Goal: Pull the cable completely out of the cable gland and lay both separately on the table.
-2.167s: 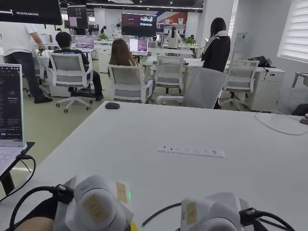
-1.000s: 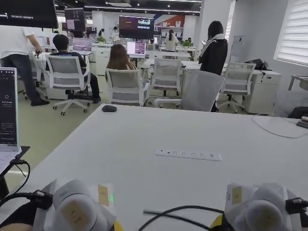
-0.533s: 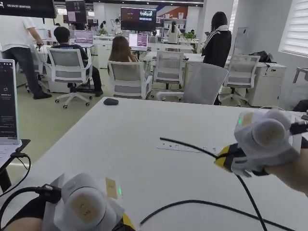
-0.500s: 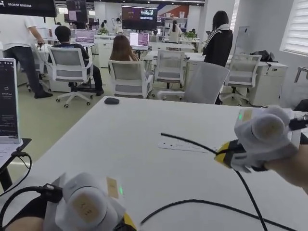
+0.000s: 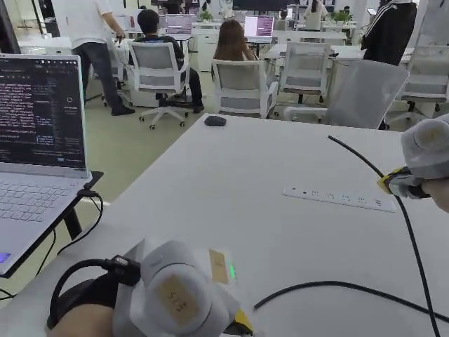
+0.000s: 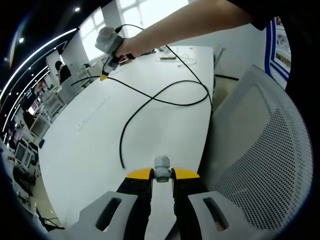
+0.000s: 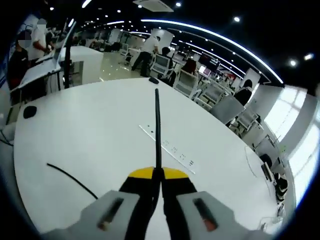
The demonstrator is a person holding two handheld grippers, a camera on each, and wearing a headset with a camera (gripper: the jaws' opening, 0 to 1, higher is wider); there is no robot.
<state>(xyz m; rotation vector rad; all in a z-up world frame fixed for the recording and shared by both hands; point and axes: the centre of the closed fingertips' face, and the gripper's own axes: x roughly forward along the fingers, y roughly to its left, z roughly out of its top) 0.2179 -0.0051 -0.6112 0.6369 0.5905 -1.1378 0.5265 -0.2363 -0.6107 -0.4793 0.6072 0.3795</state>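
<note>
A small grey cable gland sits pinched between the yellow-tipped jaws of my left gripper, low at the near table edge. The black cable is out of the gland. Its loose end lies on the white table, and the rest loops across it. My right gripper is shut on the cable near its other end, which pokes straight forward. It hangs raised at the far right, and shows in the left gripper view.
An open laptop stands on a stand at the left. A white power strip lies mid-table, a dark mouse at the far edge. Office chairs and people are beyond. A mesh chair back is close on the left gripper's right.
My right gripper has risen from the near edge and swung right with the cable, drawing it away from the left gripper. The headset has turned, bringing the laptop into view.
</note>
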